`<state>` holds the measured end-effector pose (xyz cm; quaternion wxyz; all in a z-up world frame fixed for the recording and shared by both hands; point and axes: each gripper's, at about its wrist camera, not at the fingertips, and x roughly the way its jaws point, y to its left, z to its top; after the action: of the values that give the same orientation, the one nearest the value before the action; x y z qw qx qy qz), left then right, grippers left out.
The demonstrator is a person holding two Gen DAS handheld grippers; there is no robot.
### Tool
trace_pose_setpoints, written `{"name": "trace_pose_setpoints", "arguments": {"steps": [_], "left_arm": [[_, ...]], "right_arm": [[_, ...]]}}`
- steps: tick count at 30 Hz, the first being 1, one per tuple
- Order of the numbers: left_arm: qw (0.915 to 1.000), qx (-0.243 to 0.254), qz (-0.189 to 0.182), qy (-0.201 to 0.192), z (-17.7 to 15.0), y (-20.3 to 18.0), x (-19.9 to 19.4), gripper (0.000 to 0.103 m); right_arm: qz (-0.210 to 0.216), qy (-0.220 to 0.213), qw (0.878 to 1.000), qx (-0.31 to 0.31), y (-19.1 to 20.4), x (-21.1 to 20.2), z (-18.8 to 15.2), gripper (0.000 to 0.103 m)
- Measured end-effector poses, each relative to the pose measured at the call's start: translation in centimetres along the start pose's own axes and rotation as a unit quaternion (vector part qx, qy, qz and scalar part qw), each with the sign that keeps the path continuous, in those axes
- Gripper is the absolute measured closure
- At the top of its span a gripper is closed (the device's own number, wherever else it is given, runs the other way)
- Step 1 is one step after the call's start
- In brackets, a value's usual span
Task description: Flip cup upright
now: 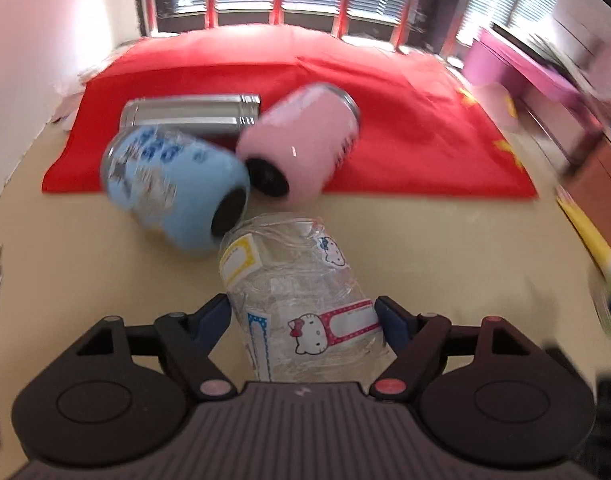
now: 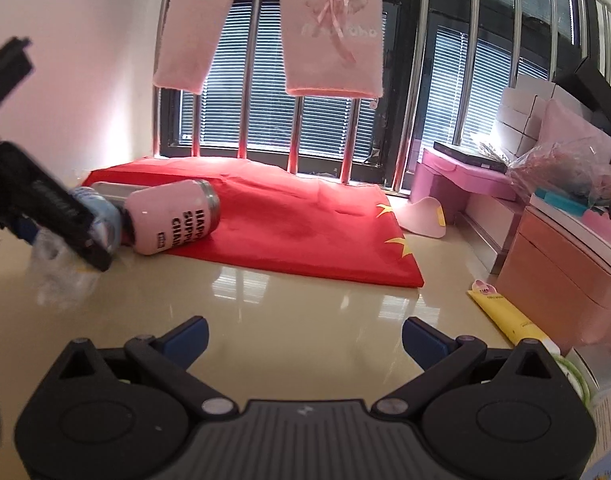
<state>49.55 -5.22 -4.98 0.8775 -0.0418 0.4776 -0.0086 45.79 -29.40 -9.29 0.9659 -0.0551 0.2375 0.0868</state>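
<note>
A clear plastic cup [image 1: 305, 304], decorated with cartoon cat stickers, is seen lying on its side on the beige table [image 1: 445, 248]. It is framed by the left tool [image 1: 303, 316], whose blue-padded fingers [image 1: 215, 314] stand on either side of the cup's body; whether the pads actually press on it cannot be told, as the frame is blurred.

Just beyond the clear cup, a light blue cup [image 1: 173, 190] lies tipped over with its dark base toward the camera, its base close against the clear cup's far end. Beside it a pink cup [image 1: 301, 142] with black lettering also lies on its side, partly on a red cloth [image 1: 405, 128] bearing yellow stars. Behind both, a silver metal cylinder [image 1: 189, 114] rests horizontally on the cloth.

The right tool [image 2: 304, 338] is held above bare table, its fingers wide apart with nothing between them. A yellow tube [image 2: 505, 316] lies at the right edge of the table, next to a pink storage box [image 2: 561, 280]. Pink garments [image 2: 329, 28] are hung from window bars [image 2: 297, 136].
</note>
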Motion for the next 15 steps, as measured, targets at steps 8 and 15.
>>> {"name": "trace_pose_setpoints", "arguments": {"steps": [8, 15], "left_arm": [[0.9889, 0.133, -0.059, 0.030, -6.1, -1.0, -3.0, 0.021], [0.9212, 0.381, -0.076, 0.023, -9.9, -4.1, -3.2, 0.020]], "right_arm": [[0.001, 0.007, 1.000, 0.001, 2.0, -4.0, -1.1, 0.000], [-0.014, 0.019, 1.000, -0.001, 2.8, -7.0, -2.4, 0.000]]}}
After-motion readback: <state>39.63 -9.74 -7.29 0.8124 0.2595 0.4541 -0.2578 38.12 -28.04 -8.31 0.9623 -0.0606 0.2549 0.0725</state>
